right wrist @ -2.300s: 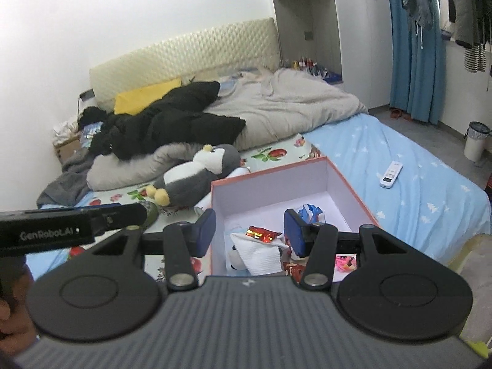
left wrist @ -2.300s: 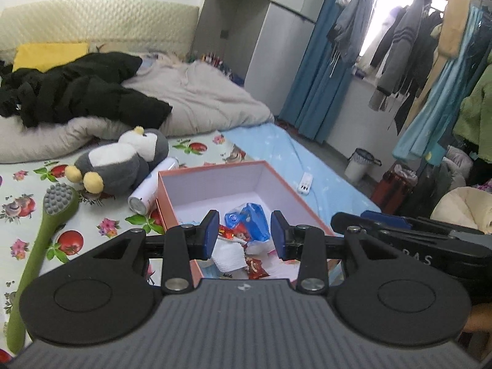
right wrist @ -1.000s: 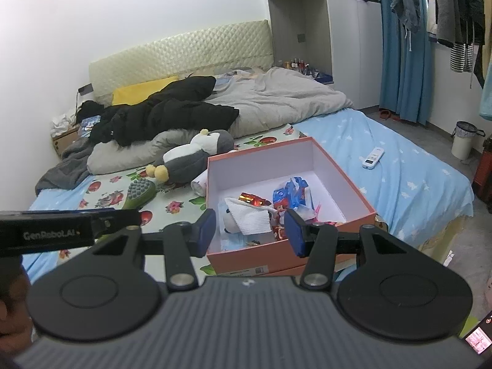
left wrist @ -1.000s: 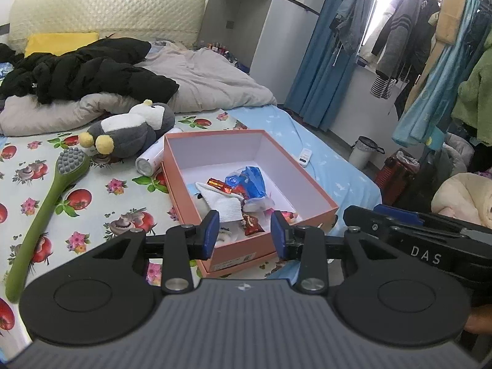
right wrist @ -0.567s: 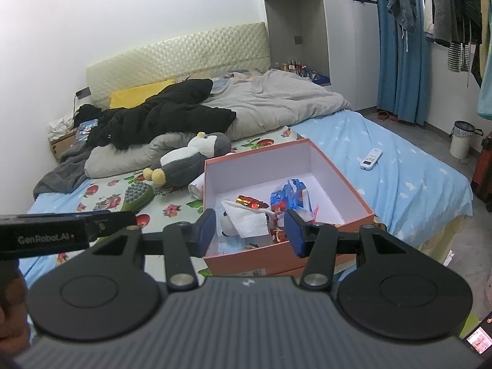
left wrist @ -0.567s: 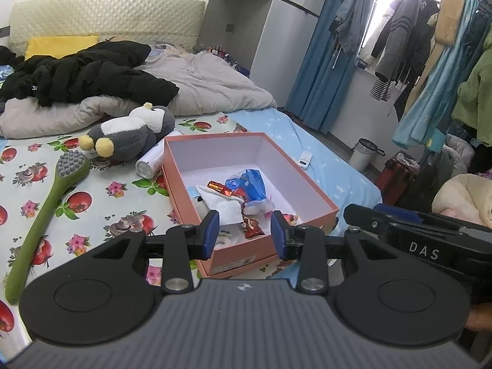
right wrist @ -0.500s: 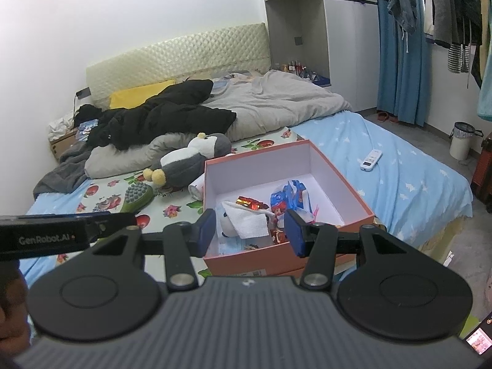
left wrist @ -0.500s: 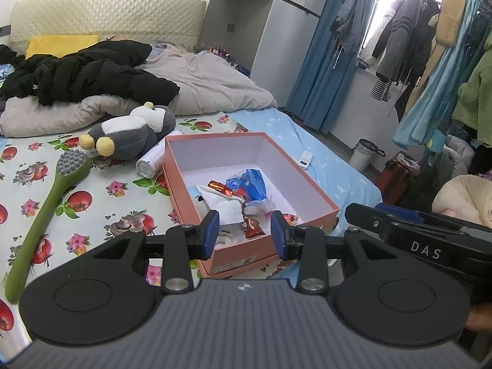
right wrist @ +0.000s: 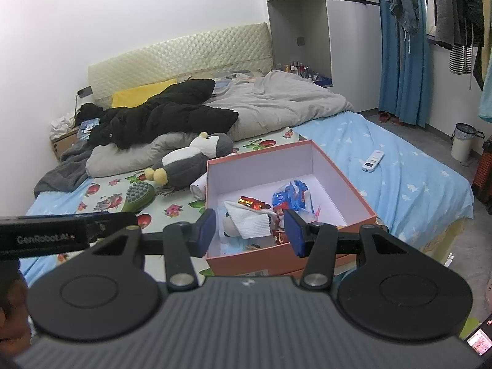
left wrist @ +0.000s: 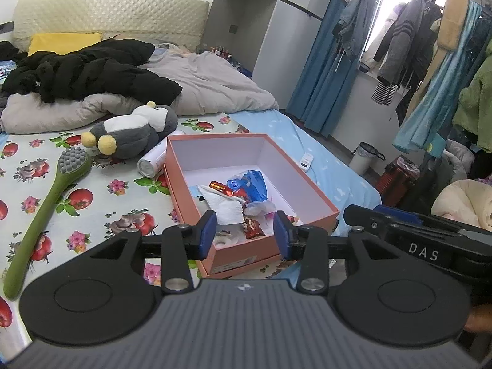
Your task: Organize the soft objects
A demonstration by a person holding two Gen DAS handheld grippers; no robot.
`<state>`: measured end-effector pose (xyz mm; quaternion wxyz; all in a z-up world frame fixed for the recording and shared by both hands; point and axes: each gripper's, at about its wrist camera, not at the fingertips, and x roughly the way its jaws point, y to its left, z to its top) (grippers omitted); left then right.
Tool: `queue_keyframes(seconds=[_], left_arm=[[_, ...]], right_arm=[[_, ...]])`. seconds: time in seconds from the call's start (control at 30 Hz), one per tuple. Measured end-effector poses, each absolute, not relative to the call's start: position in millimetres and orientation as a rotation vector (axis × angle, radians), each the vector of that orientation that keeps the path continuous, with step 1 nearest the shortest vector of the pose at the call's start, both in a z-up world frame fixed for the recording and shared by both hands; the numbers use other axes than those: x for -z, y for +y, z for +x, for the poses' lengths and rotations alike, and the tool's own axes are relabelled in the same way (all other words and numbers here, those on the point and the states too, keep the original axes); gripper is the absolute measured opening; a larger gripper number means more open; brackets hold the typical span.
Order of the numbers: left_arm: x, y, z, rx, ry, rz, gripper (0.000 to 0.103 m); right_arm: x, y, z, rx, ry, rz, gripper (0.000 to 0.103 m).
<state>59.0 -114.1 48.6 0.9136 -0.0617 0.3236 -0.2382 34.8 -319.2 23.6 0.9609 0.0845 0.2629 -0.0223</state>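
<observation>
Plush penguin point(left wrist: 132, 135) lies on its side on the fruit-print sheet point(left wrist: 92, 206), just beside the far left corner of the open pink box point(left wrist: 310, 190), touching a white spray can point(left wrist: 152, 161) that rests against the box wall; a green massage brush point(left wrist: 46, 206) lies to its left. Box already holds a folded white cloth point(left wrist: 226, 206), a blue wrapper point(left wrist: 250, 184) and small red packets. Judged step: between picks, both tools hanging back at the near edge of the bed, nothing in hand; the penguin looks the likeliest soft item not yet boxed. Next move would call for reaching across or round the box, jaws spread wider for the bulky body, and clearing the can. Left gripper point(left wrist: 244, 233): jaws part-spread, having just opened a little further, nothing between them. Right gripper point(right wrist: 249, 235): jaws likewise part-spread, empty. Both point forward and moderately downward toward the box, level side by side.
</observation>
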Motion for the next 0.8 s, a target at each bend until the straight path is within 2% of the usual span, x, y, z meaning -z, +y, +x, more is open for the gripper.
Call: queue_keyframes(seconds=[0.1, 0.17, 0.2, 0.23, 0.27, 0.33, 0.53, 0.8], left_arm=[[-48.7, -113.0, 58.8, 0.491, 0.667, -0.13, 0.05], [-48.8, -112.6, 58.9, 0.491, 0.669, -0.127, 0.067], [-48.7, -112.6, 59.3, 0.487, 0.672, -0.127, 0.08], [-48.7, -112.7, 59.8, 0.48, 0.674, -0.127, 0.088], [-48.7, -112.4, 60.2, 0.471, 0.673, -0.127, 0.089], [-49.2, -111.7, 60.4, 0.45, 0.664, -0.126, 0.095], [-50.4, -110.5, 62.7, 0.445, 0.669, -0.116, 0.102], [-50.7, -118.2, 64.5, 0.433, 0.677, -0.064, 0.103]], right_arm=[[-24.5, -321.6, 36.4, 0.05, 0.534, 0.173, 0.052], [-25.0, -322.8, 37.8, 0.054, 0.537, 0.167, 0.055], [-24.9, -323.8, 38.3, 0.063, 0.539, 0.166, 0.06], [-24.7, -324.2, 38.9, 0.072, 0.54, 0.166, 0.078], [-23.9, -325.8, 39.4, 0.081, 0.537, 0.167, 0.094], [-23.1, -328.0, 39.9, 0.085, 0.537, 0.172, 0.102], [-20.7, -329.7, 41.7, 0.088, 0.547, 0.17, 0.103], [-21.4, -328.6, 41.4, 0.092, 0.541, 0.16, 0.103]])
